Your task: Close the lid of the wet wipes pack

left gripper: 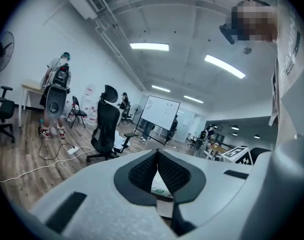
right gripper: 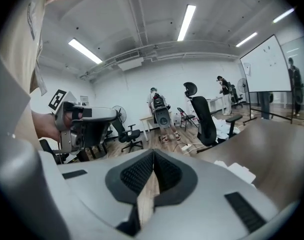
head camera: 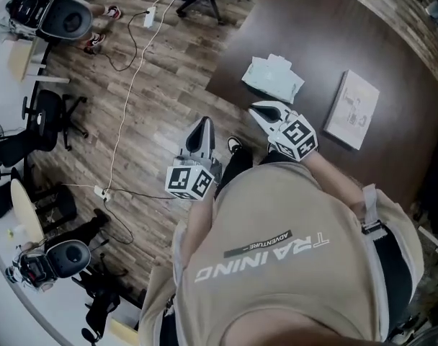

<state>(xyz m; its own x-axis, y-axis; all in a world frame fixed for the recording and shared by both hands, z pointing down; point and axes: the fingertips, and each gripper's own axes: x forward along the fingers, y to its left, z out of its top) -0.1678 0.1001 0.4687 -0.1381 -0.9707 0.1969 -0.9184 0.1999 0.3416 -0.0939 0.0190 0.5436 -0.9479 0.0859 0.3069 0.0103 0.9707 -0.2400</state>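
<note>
The wet wipes pack [head camera: 274, 77] is a white, crumpled-looking packet near the left edge of the dark brown table [head camera: 392, 42]; I cannot tell how its lid stands. My right gripper [head camera: 257, 109] is shut and empty, its tips just short of the pack's near side. Over the wood floor, left of the table, my left gripper [head camera: 203, 124] is also shut and empty. In the right gripper view the shut jaws [right gripper: 153, 152] point past the pack [right gripper: 239, 171]. In the left gripper view the shut jaws [left gripper: 157, 153] hide most of the pack [left gripper: 160, 186].
A white booklet [head camera: 353, 109] lies on the table to the right of the pack. White cables [head camera: 132, 78] run across the wood floor. Black office chairs [head camera: 42, 117] stand at the left, one [left gripper: 106, 126] near the table. A whiteboard [left gripper: 159, 112] and people stand further off.
</note>
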